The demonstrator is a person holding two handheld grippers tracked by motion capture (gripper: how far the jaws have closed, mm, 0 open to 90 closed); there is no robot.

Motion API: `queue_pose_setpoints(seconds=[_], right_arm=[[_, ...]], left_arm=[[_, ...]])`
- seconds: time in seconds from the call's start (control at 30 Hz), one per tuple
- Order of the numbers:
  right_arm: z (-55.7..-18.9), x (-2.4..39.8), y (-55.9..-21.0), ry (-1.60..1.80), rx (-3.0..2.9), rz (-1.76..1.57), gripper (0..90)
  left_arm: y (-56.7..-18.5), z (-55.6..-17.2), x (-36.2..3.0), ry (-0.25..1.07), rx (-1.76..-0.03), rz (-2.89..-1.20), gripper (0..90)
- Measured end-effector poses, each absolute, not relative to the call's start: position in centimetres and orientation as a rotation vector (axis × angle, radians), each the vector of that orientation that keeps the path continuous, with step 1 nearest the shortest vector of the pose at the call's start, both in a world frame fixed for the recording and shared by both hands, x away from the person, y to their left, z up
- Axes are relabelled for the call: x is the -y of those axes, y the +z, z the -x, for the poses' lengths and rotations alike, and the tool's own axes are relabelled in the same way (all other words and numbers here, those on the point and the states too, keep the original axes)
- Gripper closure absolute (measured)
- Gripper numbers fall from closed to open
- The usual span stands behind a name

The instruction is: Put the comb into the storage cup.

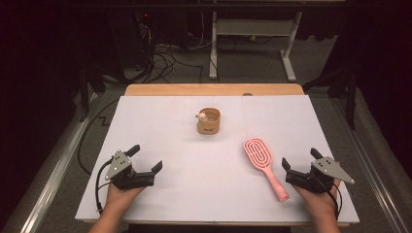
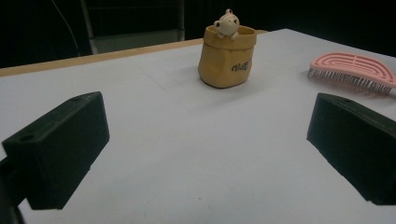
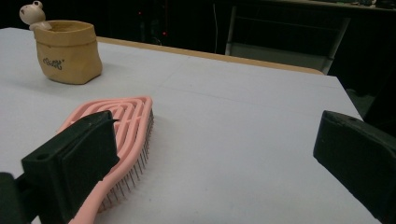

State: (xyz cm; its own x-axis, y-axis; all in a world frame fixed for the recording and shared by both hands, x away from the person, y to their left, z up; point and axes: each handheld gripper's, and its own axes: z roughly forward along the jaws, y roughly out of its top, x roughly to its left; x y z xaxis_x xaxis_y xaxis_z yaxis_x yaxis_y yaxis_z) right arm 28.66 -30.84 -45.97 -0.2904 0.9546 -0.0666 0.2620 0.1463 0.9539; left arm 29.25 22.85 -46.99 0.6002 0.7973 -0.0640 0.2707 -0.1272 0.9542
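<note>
A pink hairbrush (image 1: 265,162) lies bristles down on the white table (image 1: 194,160), right of centre, its handle pointing toward the near edge. A tan pot with a small bear figure on its rim (image 1: 209,121) stands upright at the middle back. My left gripper (image 1: 145,158) rests at the near left, open with nothing between its jaws. My right gripper (image 1: 301,158) rests at the near right, open and empty, just right of the brush handle. In the right gripper view the hairbrush (image 3: 122,126) lies by the left jaw. The pot (image 2: 227,56) and brush (image 2: 353,69) lie ahead in the left gripper view.
The white sheet leaves a wooden strip (image 1: 214,90) bare along the table's far edge. Beyond it are a desk frame (image 1: 252,43) and loose cables (image 1: 165,60) on the floor. The table's edges drop off left and right.
</note>
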Motion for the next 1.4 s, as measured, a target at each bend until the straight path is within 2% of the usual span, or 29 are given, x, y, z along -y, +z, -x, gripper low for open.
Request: queue_pose_setpoints(seconds=[1.4], right_arm=[[-29.61, 31.25, -45.91, 1.102, -1.781, -1.247, 0.3]], left_arm=[[-47.15, -29.54, -22.88, 0.588, -0.895, -1.696, 0.0]])
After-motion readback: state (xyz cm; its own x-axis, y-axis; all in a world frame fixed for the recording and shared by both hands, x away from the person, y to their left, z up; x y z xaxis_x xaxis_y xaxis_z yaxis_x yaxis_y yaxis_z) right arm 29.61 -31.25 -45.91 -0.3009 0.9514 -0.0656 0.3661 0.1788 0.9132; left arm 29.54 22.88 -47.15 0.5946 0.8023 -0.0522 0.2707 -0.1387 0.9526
